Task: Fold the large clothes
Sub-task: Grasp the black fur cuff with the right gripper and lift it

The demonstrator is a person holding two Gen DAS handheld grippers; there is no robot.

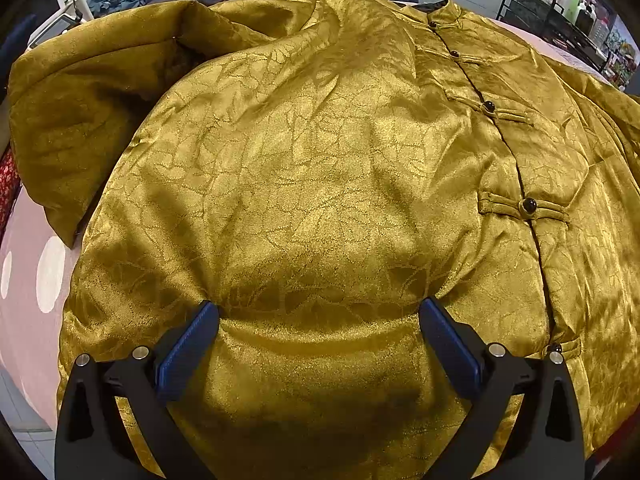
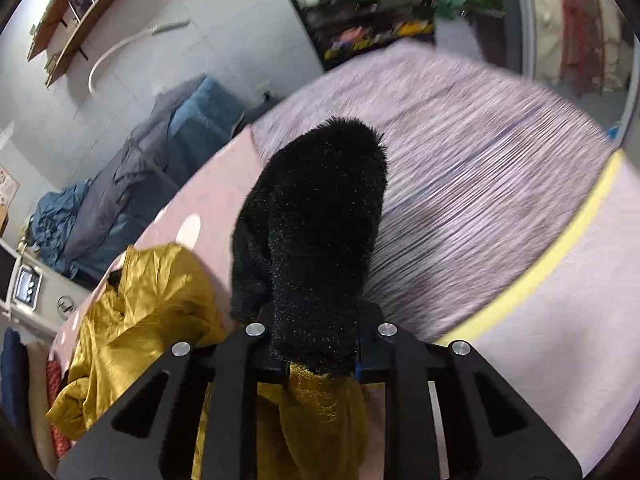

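Spreading across the pink dotted bed (image 1: 24, 240), the gold jacket (image 1: 320, 180) fills the left view, where the left gripper (image 1: 320, 316) hovers with jaws wide apart. Only the right view shows the right gripper (image 2: 320, 364) clamping the jacket's black furry lining (image 2: 320, 220). No writing is readable.

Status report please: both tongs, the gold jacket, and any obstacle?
Left tongs open, pressing on gold jacket. Right tongs shut on the jacket's black fleece lining, lifted above the pink bed cover. No obstacle visible.
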